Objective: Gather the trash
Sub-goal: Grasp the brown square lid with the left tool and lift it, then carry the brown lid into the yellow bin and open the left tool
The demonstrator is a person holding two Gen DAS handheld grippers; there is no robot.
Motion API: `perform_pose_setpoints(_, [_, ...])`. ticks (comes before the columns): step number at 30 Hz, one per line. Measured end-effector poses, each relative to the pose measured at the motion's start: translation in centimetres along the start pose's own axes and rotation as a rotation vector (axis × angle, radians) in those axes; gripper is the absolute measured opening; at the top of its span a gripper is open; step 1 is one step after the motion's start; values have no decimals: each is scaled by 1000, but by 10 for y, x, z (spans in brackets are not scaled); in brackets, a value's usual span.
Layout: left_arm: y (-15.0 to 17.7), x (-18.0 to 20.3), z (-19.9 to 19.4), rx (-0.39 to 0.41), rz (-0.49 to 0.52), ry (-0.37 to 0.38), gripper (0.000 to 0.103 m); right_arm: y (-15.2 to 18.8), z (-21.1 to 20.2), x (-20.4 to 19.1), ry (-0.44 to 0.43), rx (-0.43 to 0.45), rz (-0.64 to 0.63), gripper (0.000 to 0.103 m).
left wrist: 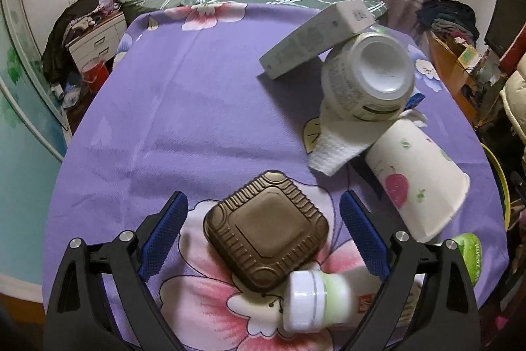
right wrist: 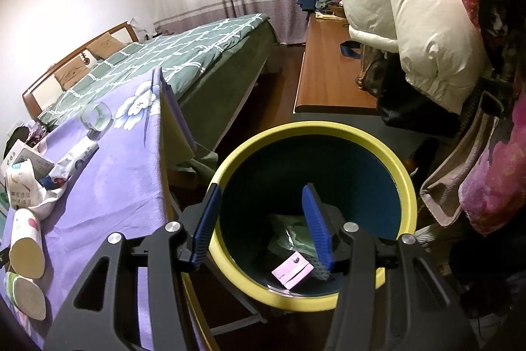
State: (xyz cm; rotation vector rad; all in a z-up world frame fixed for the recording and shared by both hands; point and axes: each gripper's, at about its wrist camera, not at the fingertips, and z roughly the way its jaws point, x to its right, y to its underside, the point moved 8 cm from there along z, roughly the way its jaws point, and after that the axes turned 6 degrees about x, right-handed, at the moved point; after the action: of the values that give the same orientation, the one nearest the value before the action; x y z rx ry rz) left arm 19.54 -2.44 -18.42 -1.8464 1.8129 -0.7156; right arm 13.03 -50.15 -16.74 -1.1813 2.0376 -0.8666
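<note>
A: What's the left gripper [left wrist: 263, 239] doing?

B: It's over the bench [left wrist: 171, 107], the one w/ the purple flower cloth. Jaws are wide apart, one on each side of the brown tray [left wrist: 266, 229]. They don't touch it. Tray lies upside down on the cloth.

A: Other trash there?

B: Yep. A small white bottle [left wrist: 315, 301] w/ a green band lies on its side, touching the tray's near corner. To the right is a paper cup [left wrist: 417, 176] w/ a strawberry on it, tipped over. Far right a white tub [left wrist: 368, 78] on its side, a gray-white box [left wrist: 315, 38] leaning on it, and a white tissue [left wrist: 335, 143] just below the tub.

A: And the right gripper [right wrist: 263, 226]?

B: It's over the bin [right wrist: 407, 186], yellow rim, dark inside, on the floor right of the bench. Jaws are partly apart, nothing between them.

A: Anything in the bin?

B: A pink box [right wrist: 292, 272] and some green wrap [right wrist: 289, 236] at the bottom.
</note>
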Motion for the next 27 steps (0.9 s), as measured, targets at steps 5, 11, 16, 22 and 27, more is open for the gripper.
perform_pose_setpoints(5, [6,-2,12,-47,-6,19,80,1,2,-2,-2,-6,-3,51])
perform_pose_setpoints(11, [6,1,15,-40,3,23,75,2,1,-5,-9,-7,-8,51])
perform_pose_setpoints(16, [-3,0,7,-6,9,16,75,2,1,-5,-8,-7,-8,51])
perform_pose_setpoints(22, [-30,3,-17,77,26,6,75,2,1,-4,-7,-4,-7,51])
perform_pose_setpoints(27, [-45,37,-45,131,75,75,75,2,0,1,-2,-2,-2,51])
